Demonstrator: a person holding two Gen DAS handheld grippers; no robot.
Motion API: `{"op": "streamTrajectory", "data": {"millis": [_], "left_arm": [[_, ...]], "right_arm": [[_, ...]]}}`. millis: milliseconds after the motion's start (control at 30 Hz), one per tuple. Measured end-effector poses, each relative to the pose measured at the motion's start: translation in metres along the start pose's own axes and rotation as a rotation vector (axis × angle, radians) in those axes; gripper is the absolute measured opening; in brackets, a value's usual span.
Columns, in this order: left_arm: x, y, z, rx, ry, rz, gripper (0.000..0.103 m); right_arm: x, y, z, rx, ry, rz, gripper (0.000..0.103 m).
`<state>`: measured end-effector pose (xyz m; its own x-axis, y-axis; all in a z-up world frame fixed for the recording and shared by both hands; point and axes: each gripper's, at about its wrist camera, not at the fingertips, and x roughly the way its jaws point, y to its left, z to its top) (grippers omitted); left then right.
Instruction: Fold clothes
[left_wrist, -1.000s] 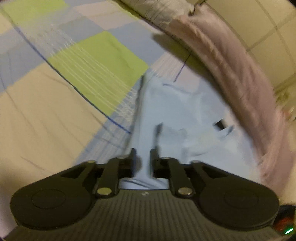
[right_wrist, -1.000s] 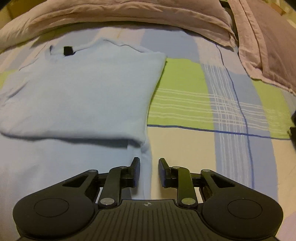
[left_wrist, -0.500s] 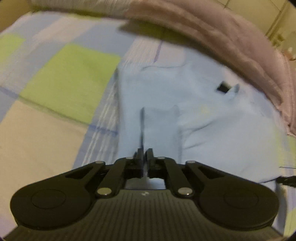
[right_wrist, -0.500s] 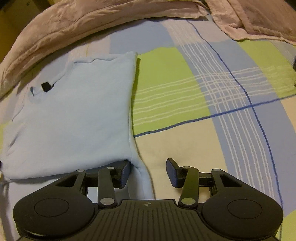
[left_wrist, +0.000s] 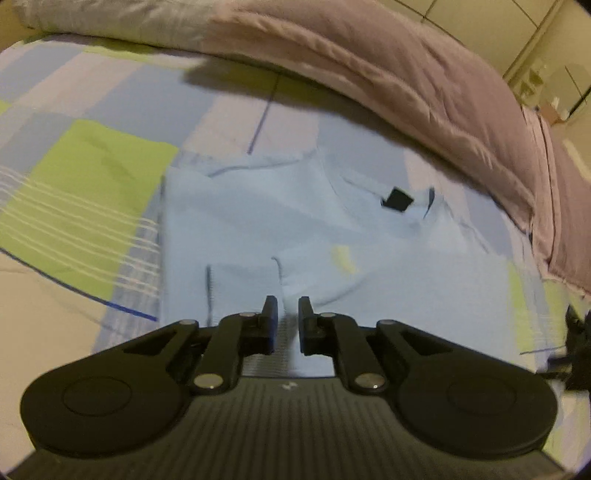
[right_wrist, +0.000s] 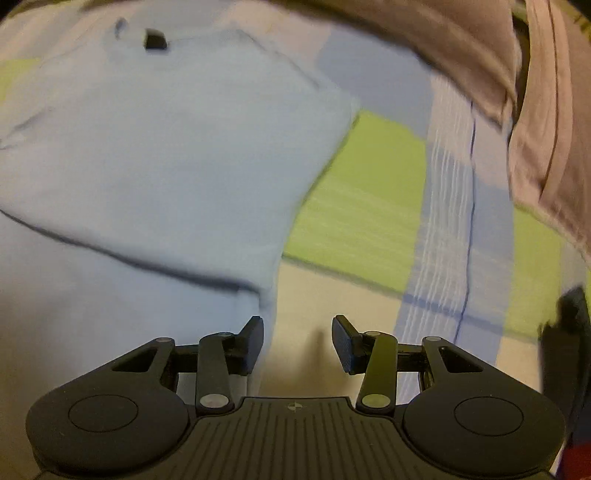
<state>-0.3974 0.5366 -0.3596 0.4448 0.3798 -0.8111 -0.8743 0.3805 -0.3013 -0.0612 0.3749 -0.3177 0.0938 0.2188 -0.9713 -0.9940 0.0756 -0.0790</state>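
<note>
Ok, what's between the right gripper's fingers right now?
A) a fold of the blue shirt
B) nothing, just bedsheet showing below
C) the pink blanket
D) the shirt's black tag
B: the right gripper stands open with only the cream bedsheet showing in the gap; the blue shirt edge lies beside its left finger.

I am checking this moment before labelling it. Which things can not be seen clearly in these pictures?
- Lower part of the shirt: both views, hidden behind the gripper bodies.
- Black tag at the collar: too small and blurred to read.
- Dark thing at the right edge, right wrist view: cut off, unidentifiable.
- Shirt's folded edge, right wrist view: smeared by motion.
</note>
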Motion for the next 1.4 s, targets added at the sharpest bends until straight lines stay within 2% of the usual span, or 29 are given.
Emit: {"op": "streamTrajectory", "data": {"millis": [100, 200, 267, 300, 333, 400, 433, 467, 500, 567, 600, 667, 767, 900, 1000, 1067, 1133, 1233, 1300, 1367, 1400], "left_arm": [[0.015, 0.004, 0.001, -0.032, 0.001, 0.004, 0.008], [0.024, 0.006, 0.002, -0.008, 0.010, -0.008, 0.009], [0.035, 0.006, 0.011, 0.032, -0.008, 0.014, 0.010], [0.036, 0.008, 0.014, 0.037, -0.013, 0.029, 0.009], [0.038, 0.011, 0.017, 0.040, -0.017, 0.044, 0.008], [0.032, 0.015, 0.020, 0.027, -0.011, 0.058, 0.005], [0.027, 0.016, 0.020, 0.027, -0.009, 0.056, 0.006], [0.018, 0.015, 0.017, 0.048, -0.010, 0.056, 0.007], [0.010, 0.012, 0.012, 0.074, -0.007, 0.049, 0.007], [-0.010, 0.008, -0.008, 0.107, 0.008, 0.024, 0.007], [-0.018, 0.008, -0.022, 0.109, 0.022, 0.017, 0.007], [-0.035, 0.007, -0.050, 0.110, 0.051, 0.005, 0.007], [-0.060, 0.013, -0.097, 0.083, 0.114, 0.077, 0.006], [-0.106, 0.033, -0.158, -0.002, 0.164, 0.185, 0.005], [-0.133, 0.031, -0.176, 0.004, 0.201, 0.247, 0.003], [-0.149, 0.024, -0.175, 0.012, 0.156, 0.230, 0.004], [-0.156, 0.016, -0.172, 0.013, 0.102, 0.182, 0.005], [-0.138, 0.005, -0.177, 0.030, 0.136, 0.155, 0.006], [-0.124, 0.001, -0.193, 0.061, 0.219, 0.174, 0.006], [-0.136, -0.003, -0.212, 0.092, 0.185, 0.188, 0.006], [-0.145, -0.002, -0.218, 0.086, 0.208, 0.184, 0.006]], "right_arm": [[-0.012, -0.018, 0.029, 0.126, -0.172, 0.141, 0.045], [0.015, -0.030, 0.057, 0.230, -0.340, 0.257, 0.045], [0.050, -0.036, 0.066, 0.285, -0.346, 0.230, 0.045], [0.072, -0.041, 0.068, 0.306, -0.303, 0.194, 0.045], [0.082, -0.046, 0.064, 0.319, -0.316, 0.203, 0.044], [0.075, -0.050, 0.057, 0.342, -0.331, 0.220, 0.044], [0.065, -0.047, 0.052, 0.334, -0.326, 0.198, 0.044], [0.052, -0.042, 0.046, 0.318, -0.319, 0.164, 0.044], [0.038, -0.035, 0.035, 0.289, -0.337, 0.165, 0.044], [0.012, -0.018, 0.006, 0.215, -0.383, 0.221, 0.044], [0.005, -0.009, -0.007, 0.177, -0.379, 0.258, 0.044], [0.006, 0.012, -0.037, 0.074, -0.310, 0.318, 0.044], [0.021, 0.024, -0.087, 0.017, -0.160, 0.235, 0.044], [0.003, 0.011, -0.142, 0.045, -0.146, 0.184, 0.044], [-0.010, 0.014, -0.169, 0.045, -0.061, 0.100, 0.044], [-0.028, 0.019, -0.174, 0.101, -0.100, 0.088, 0.044], [-0.045, 0.031, -0.175, 0.140, -0.200, 0.108, 0.044], [-0.042, 0.062, -0.177, 0.142, -0.222, 0.158, 0.044], [-0.032, 0.077, -0.199, 0.173, -0.203, 0.113, 0.044], [-0.023, 0.092, -0.223, 0.208, -0.186, 0.060, 0.044], [-0.025, 0.101, -0.232, 0.200, -0.175, 0.014, 0.044]]}}
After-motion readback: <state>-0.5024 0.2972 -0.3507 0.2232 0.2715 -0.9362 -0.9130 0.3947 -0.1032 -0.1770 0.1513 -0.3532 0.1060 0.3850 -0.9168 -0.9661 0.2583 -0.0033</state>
